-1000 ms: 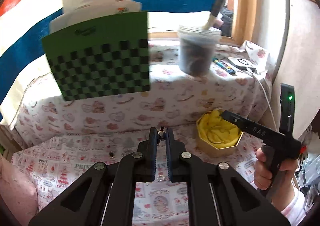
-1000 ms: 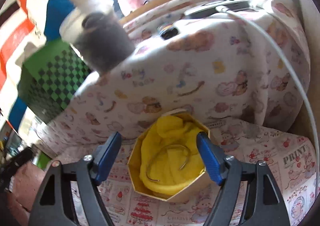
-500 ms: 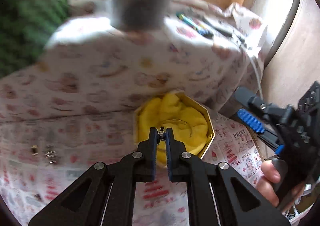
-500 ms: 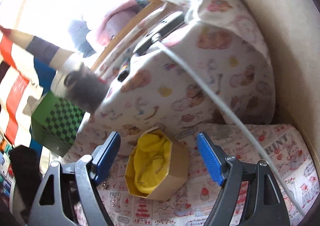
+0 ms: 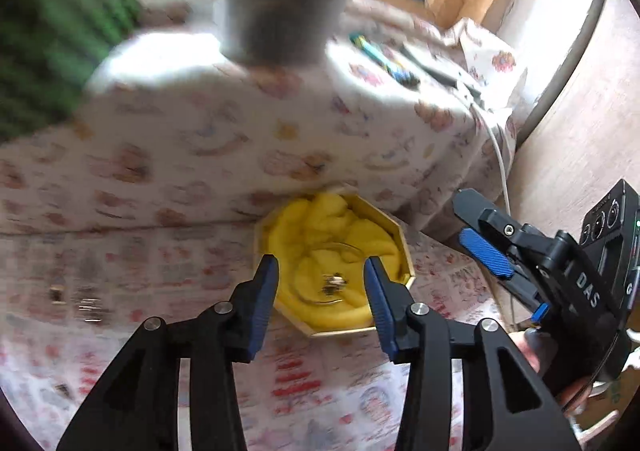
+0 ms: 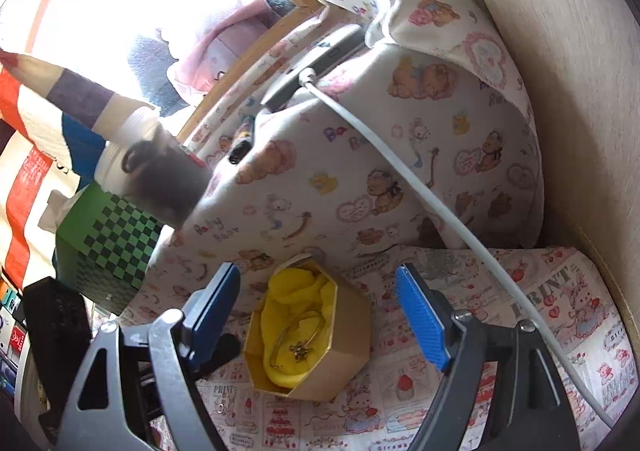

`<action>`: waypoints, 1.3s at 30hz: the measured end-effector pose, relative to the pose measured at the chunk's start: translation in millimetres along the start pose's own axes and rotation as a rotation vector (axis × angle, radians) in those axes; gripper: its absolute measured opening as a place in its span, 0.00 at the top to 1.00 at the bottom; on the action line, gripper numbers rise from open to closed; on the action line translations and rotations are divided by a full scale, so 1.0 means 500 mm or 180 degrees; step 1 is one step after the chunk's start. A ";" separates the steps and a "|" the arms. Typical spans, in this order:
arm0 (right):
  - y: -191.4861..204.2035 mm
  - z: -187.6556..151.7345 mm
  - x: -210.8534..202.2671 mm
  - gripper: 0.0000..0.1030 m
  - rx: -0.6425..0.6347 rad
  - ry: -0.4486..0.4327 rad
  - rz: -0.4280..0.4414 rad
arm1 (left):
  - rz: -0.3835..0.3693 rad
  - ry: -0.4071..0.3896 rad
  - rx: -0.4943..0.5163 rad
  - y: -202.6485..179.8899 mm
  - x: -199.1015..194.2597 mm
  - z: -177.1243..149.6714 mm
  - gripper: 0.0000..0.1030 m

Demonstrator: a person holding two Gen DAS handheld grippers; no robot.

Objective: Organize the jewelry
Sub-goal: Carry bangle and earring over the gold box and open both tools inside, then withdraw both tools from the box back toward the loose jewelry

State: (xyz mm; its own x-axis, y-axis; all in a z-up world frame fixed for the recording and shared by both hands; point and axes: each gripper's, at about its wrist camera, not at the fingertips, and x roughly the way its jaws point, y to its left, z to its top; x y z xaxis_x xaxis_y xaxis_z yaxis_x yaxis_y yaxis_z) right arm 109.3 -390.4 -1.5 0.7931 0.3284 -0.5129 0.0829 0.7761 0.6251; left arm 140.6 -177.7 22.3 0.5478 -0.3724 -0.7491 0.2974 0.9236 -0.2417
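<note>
An octagonal gold box (image 5: 402, 247) lined with yellow cloth sits on the patterned tablecloth; it also shows in the right wrist view (image 6: 348, 335). Inside lie a thin gold bangle (image 6: 308, 317) and a small gold earring (image 5: 334, 285), which the right wrist view also shows (image 6: 300, 351). My left gripper (image 5: 320, 291) is open and empty, just above the box's near side. My right gripper (image 6: 320, 315) is open and empty, held higher, with the box between its blue pads. The right gripper also appears in the left wrist view (image 5: 492, 251).
More small jewelry pieces (image 5: 76, 301) lie on the cloth at the left. A raised, cloth-covered ledge holds a dark jar (image 6: 160, 187), a green checkered box (image 6: 108, 247), pens (image 5: 380, 59), and a phone with a white cable (image 6: 420, 191). A wall (image 6: 580, 91) stands at the right.
My left gripper has opened and the small earring it held now lies in the yellow box. The right gripper has drawn back and tilted.
</note>
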 end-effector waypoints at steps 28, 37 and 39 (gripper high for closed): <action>0.241 -0.144 -0.023 0.04 -0.1482 -0.0143 -0.0340 | 0.1017 -0.0834 0.0036 0.230 -0.204 -0.146 0.07; 0.222 -0.171 0.046 0.04 -0.1540 0.0085 -0.0722 | 0.1173 -0.0262 -0.0200 0.279 -0.133 -0.164 0.07; 0.215 -0.173 0.054 0.04 -0.1538 0.0119 -0.0785 | 0.1130 -0.0116 -0.0305 0.292 -0.120 -0.166 0.12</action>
State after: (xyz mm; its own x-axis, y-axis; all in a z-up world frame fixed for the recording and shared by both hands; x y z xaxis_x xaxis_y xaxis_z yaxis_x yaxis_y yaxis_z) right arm 87.2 -251.6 0.7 0.7625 0.1173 -0.6363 -0.0300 0.9888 0.1463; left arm 86.2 -12.9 -19.6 0.6317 -0.0286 -0.7747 0.0101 0.9995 -0.0287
